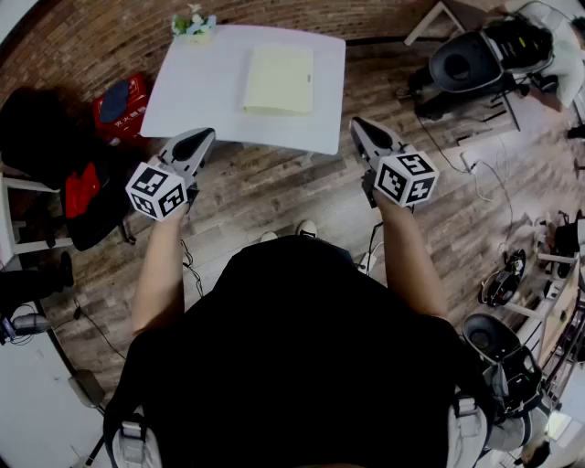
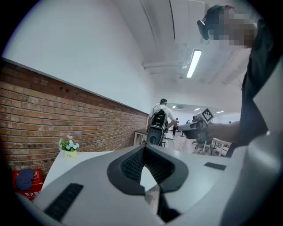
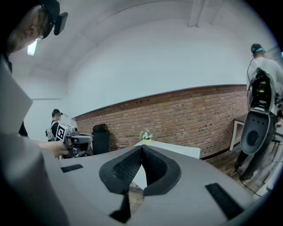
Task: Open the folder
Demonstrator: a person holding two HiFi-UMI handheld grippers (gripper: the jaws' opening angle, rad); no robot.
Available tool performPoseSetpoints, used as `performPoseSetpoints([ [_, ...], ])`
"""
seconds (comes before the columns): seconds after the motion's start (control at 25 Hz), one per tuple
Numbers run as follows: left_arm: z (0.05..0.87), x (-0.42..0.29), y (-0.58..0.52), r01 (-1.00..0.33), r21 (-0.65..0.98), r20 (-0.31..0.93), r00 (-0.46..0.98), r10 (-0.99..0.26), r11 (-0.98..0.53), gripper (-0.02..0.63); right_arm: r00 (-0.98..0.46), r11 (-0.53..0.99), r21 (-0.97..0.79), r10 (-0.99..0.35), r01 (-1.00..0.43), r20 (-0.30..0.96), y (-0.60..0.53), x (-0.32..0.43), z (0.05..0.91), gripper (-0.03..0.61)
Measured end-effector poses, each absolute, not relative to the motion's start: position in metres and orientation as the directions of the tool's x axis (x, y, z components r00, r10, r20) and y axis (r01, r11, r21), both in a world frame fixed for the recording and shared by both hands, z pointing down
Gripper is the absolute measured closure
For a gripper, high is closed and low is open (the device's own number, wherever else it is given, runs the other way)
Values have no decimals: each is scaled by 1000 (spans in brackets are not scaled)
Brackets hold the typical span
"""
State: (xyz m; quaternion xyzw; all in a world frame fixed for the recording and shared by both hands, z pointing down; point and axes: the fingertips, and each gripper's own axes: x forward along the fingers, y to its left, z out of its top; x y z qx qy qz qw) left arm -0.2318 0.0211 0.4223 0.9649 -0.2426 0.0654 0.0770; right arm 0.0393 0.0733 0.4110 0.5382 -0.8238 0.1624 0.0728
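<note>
Approach step, I judge: the left hand-held gripper (image 1: 202, 136) and the right hand-held gripper (image 1: 360, 124), both pressed together and empty, must next reach the closed folder (image 1: 279, 79) on the far worktop (image 1: 196, 96)

I hold my left hand-held gripper (image 1: 200, 137) and right hand-held gripper (image 1: 360, 126) forward, slightly down, jaws together, empty

White table (image 1: 201, 91), small flower pot (image 1: 194, 25) at its far corner, red bag (image 1: 123, 105) on wooden floor (image 1: 265, 183), brick wall (image 2: 35, 119)
</note>
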Motion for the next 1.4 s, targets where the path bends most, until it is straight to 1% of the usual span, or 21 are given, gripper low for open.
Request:
performPoseSetpoints([
  [0.36, 417, -230, 40, -434, 115, 161, 896, -414, -894, 601, -401, 355, -196, -867, -914, 297, 98, 26, 412, 554],
  [0.64, 420, -225, 44, -421, 122, 166, 901, -400, -899, 601, -391, 332, -234, -875, -914, 286, 102, 37, 417, 554],
  [0.84, 417, -221, 42, -432, 120, 171, 896, -410, -894, 601, -408, 347, -246, -872, -905, 271, 98, 40, 415, 554],
  [1.4, 421, -203, 13, -494, 118, 196, 862, -468, -861, 601, -459, 395, -253, -842, -883, 283, 50, 63, 425, 555],
])
